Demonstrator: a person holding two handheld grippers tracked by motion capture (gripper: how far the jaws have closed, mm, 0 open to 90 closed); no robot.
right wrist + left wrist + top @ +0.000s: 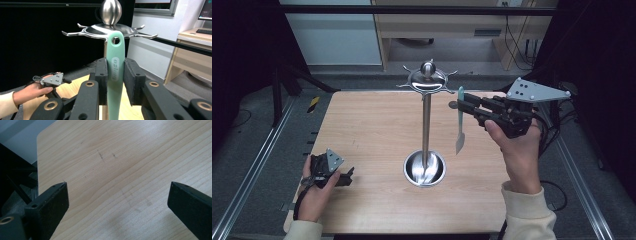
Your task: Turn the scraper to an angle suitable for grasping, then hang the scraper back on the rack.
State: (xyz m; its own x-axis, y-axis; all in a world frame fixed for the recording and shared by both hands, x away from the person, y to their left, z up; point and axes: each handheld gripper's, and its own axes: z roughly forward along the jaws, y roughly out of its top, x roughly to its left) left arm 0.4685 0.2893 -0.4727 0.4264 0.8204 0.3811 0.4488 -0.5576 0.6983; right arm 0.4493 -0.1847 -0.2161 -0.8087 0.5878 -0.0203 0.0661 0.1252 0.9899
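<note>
A steel utensil stand (426,125) rises from a round base (413,176) at mid-table, with hooked arms around its domed top (427,80). My right gripper (461,105) is shut on the mint-green handle of a utensil (460,117), just right of the stand's top. The utensil hangs upright, its metal blade (459,142) pointing down. In the right gripper view the handle (115,72) sits clamped between the pads (102,75), and its hanging hole is level with the stand's hooks (71,33). My left gripper (348,175) rests open on the table at the near left, nothing between its jaws (117,195).
The wooden table (372,130) has a rounded far-left corner (40,137). Metal rails (257,160) run along both sides of it. In the right gripper view, the person's other hand holds the left gripper (51,80) low at the left. A desk (192,40) stands behind the table.
</note>
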